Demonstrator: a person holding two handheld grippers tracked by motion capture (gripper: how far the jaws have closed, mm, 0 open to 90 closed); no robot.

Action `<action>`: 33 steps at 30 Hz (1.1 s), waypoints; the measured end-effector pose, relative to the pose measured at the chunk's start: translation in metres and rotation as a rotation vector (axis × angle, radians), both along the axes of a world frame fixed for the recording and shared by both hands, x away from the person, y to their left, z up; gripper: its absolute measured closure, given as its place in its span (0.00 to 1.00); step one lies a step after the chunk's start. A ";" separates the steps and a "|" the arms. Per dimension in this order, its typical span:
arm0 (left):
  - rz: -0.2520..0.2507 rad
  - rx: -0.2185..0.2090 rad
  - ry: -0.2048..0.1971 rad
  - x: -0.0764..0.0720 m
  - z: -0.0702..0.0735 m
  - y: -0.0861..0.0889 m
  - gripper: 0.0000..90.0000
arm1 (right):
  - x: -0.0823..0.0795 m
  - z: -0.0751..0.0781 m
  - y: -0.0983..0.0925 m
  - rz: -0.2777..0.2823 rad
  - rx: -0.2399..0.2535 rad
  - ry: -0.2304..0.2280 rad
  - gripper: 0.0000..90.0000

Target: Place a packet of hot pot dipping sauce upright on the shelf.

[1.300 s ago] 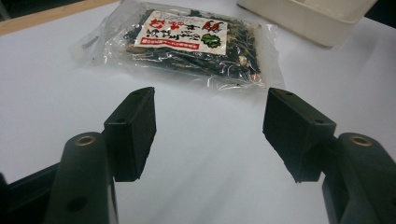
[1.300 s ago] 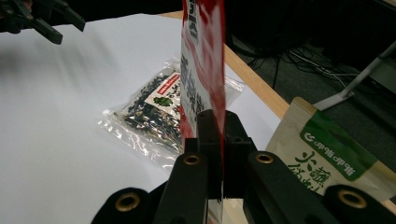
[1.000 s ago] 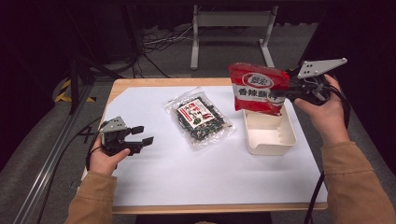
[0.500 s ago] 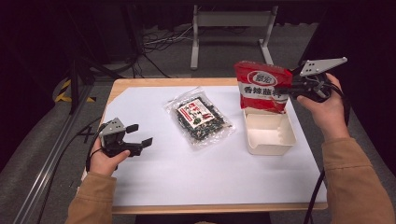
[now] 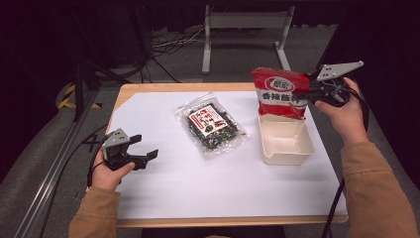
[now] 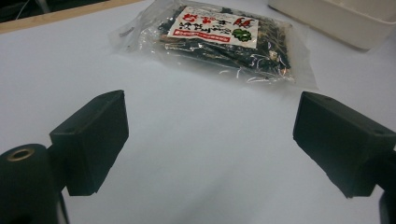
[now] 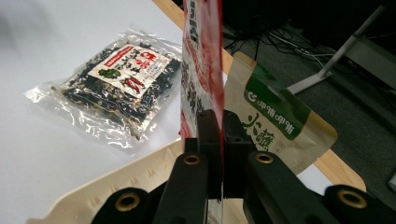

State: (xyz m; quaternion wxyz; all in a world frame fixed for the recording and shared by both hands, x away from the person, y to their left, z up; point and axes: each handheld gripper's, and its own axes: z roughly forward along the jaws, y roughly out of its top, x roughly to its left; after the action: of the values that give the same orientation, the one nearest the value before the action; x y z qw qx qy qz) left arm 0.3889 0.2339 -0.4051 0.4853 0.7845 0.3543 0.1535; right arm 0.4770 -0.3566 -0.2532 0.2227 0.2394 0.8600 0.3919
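While my right gripper (image 5: 303,94) is clamped on the edge of the red snack packet (image 5: 280,92), the packet hangs upright just above the far rim of the cream tray (image 5: 286,141), near the table's (image 5: 163,89) far right corner. In the right gripper view the jaws are pressed together on the packet's (image 7: 201,65) thin edge, with the tray's ribbed rim (image 7: 116,189) below them. A tan pouch with a green label (image 7: 275,122) lies just behind, against the table's wooden edge.

Left of the tray, toward the middle of the white sheet (image 5: 198,188), a clear bag of dark dried food (image 5: 211,125) lies flat, apart from the tray.

My left gripper (image 5: 143,154) rests near the sheet's left edge, well apart from the bag. Its jaws have just been opening and now stand wide apart with nothing between them. In the left gripper view the bag (image 6: 219,39) lies ahead, beyond bare sheet, and a corner of the tray (image 6: 345,18) shows past it.
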 end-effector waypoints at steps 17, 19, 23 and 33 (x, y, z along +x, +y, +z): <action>0.010 0.004 0.017 0.000 -0.004 0.002 0.12 | 0.024 -0.023 -0.001 -0.021 -0.028 0.038 0.98; 0.009 0.004 0.018 0.000 -0.005 0.002 0.12 | 0.026 -0.025 0.000 -0.017 -0.029 0.043 0.98; 0.011 0.003 0.023 0.000 -0.005 0.002 0.12 | 0.031 -0.030 0.002 -0.024 -0.032 0.047 0.98; -0.002 0.002 0.026 0.002 -0.005 -0.001 0.12 | 0.039 -0.049 -0.001 -0.026 0.006 0.073 0.98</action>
State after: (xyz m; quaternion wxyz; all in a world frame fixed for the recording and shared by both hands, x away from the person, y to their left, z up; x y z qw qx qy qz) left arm 0.3907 0.2332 -0.4103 0.4800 0.7872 0.3597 0.1432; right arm 0.5158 -0.3571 -0.3024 0.1957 0.2654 0.8630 0.3827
